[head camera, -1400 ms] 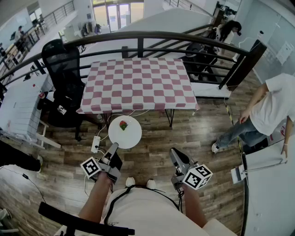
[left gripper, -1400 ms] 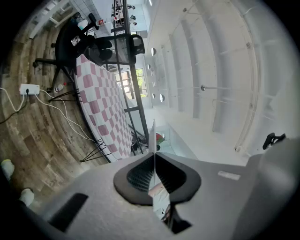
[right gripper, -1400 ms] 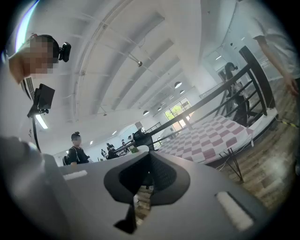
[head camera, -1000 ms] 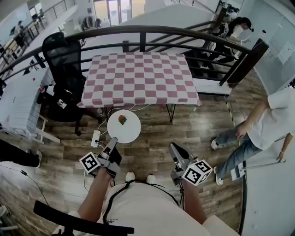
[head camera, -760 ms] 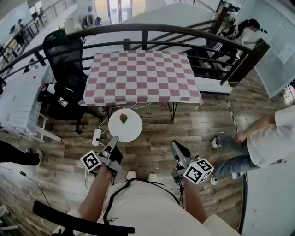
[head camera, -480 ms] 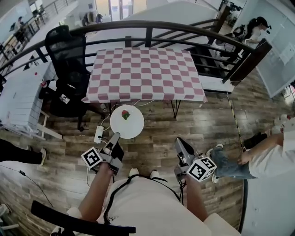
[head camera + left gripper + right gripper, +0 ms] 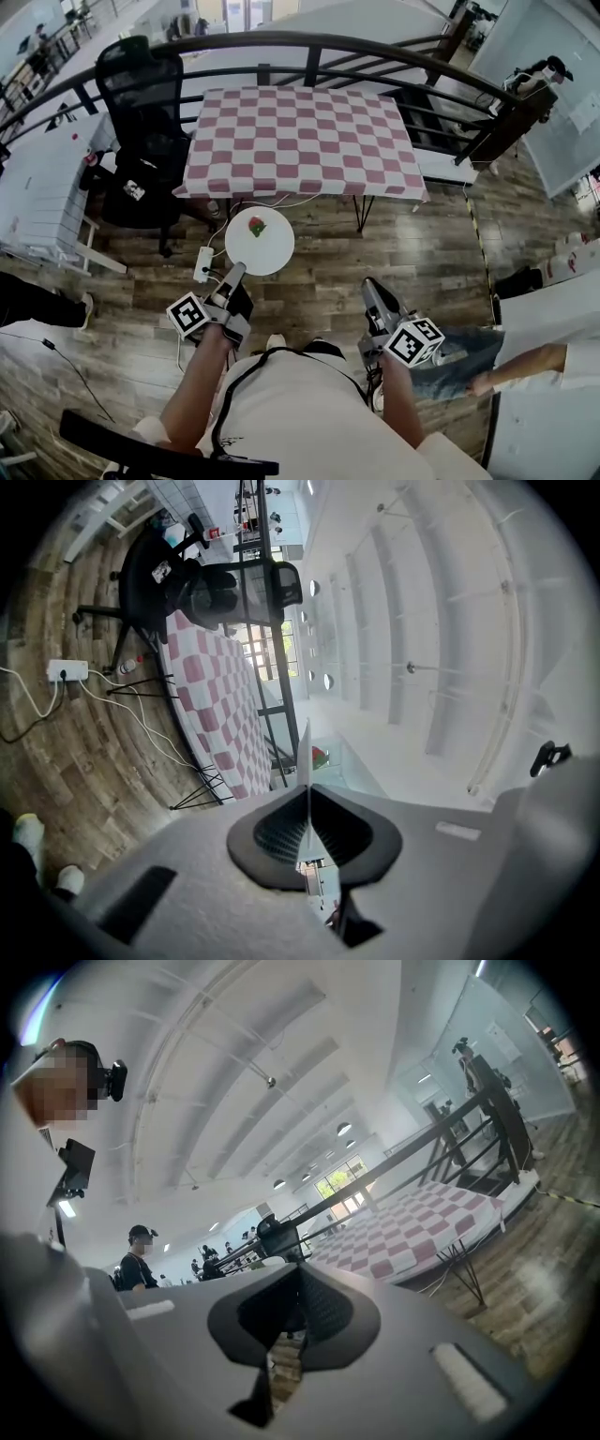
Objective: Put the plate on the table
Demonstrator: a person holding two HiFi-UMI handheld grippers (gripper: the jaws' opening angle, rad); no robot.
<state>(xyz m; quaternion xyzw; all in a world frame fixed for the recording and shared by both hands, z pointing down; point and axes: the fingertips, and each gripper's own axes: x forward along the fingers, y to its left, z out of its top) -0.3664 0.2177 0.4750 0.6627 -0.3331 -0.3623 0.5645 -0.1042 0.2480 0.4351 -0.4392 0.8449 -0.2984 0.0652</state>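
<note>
A round white plate with a small red and green item on it hangs over the wooden floor, just short of the table's near edge. My left gripper is shut on the plate's near rim. In the left gripper view the plate shows edge-on as a thin white line between the closed pads. The table has a red and white checked cloth and stands ahead; it also shows as the table and the table in the gripper views. My right gripper is shut on nothing, lower right of the plate.
A black office chair stands left of the table, a dark railing curves behind it. A power strip and cables lie on the floor under the plate. A white desk is at the left. A person passes at the right.
The table has come closer in the head view and the plate has edged toward it. The person at the right has walked down toward the lower right. Both grippers stay shut.
</note>
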